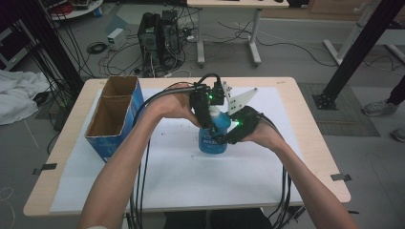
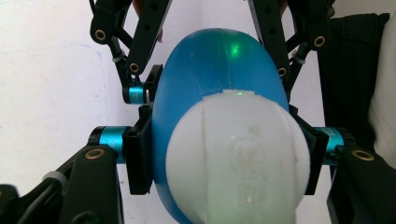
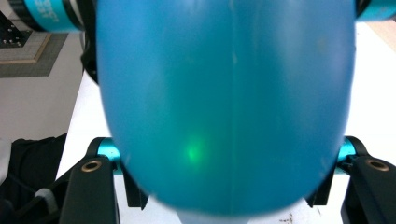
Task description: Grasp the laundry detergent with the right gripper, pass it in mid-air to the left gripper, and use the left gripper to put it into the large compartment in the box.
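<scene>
A blue bottle (image 1: pixel 213 139) with a white cap (image 2: pixel 238 158) stands upright at the middle of the white-covered table. My left gripper (image 1: pixel 211 120) comes down from the upper left and is shut on the bottle's top part, its pads (image 2: pixel 140 154) pressing both sides just below the cap. My right gripper (image 1: pixel 224 133) reaches in from the right at the bottle's body. In the right gripper view the blue body (image 3: pixel 224 93) sits between its jaws (image 3: pixel 229 186), which stand close along both sides without clearly pressing. The left gripper view shows that right gripper (image 2: pixel 217 79) straddling the body farther down.
An open cardboard box (image 1: pixel 114 114) with blue sides stands at the table's left. A white sheet (image 1: pixel 191 171) covers most of the tabletop. Black cables (image 1: pixel 141 181) trail from both grippers over the front edge. Computer towers (image 1: pixel 157 38) stand on the floor behind.
</scene>
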Action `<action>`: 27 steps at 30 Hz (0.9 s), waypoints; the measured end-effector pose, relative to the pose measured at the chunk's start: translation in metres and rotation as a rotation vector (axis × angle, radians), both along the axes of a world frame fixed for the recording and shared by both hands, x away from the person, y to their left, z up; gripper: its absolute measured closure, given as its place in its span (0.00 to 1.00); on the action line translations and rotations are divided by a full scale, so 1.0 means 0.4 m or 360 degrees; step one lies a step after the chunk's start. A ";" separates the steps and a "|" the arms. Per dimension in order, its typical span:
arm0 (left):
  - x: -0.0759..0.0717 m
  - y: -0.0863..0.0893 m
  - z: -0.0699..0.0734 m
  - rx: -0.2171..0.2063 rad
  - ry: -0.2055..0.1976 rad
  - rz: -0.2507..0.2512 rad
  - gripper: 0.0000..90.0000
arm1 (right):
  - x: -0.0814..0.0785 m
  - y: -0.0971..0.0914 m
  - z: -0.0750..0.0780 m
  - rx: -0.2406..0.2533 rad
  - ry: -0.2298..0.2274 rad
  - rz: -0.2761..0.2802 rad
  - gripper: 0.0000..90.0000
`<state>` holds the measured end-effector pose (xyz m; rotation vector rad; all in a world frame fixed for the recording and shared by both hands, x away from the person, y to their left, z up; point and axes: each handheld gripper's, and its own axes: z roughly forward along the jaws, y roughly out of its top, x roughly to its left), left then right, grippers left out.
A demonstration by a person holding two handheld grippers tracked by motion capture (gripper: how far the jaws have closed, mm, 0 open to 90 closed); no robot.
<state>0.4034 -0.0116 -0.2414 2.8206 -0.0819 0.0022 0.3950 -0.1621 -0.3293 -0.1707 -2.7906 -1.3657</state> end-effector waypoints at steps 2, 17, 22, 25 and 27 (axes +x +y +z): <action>0.001 0.002 0.002 0.0010 -0.0008 -0.0003 0.42 | 0.013 -0.004 -0.005 -0.0036 -0.0115 0.0026 0.35; 0.002 0.012 0.004 0.0008 -0.0002 0.0012 0.42 | 0.012 -0.006 -0.006 -0.0060 -0.0106 0.0042 0.27; 0.003 0.016 0.006 0.0007 -0.0005 0.0029 0.42 | 0.009 -0.006 -0.006 -0.0054 -0.0082 0.0031 0.26; 0.004 0.020 0.007 0.0008 0.0004 0.0040 0.42 | 0.008 -0.008 -0.006 -0.0063 -0.0078 0.0027 0.25; 0.004 0.023 0.010 0.0006 0.0002 0.0049 0.42 | 0.008 -0.011 -0.006 -0.0070 -0.0070 0.0017 0.25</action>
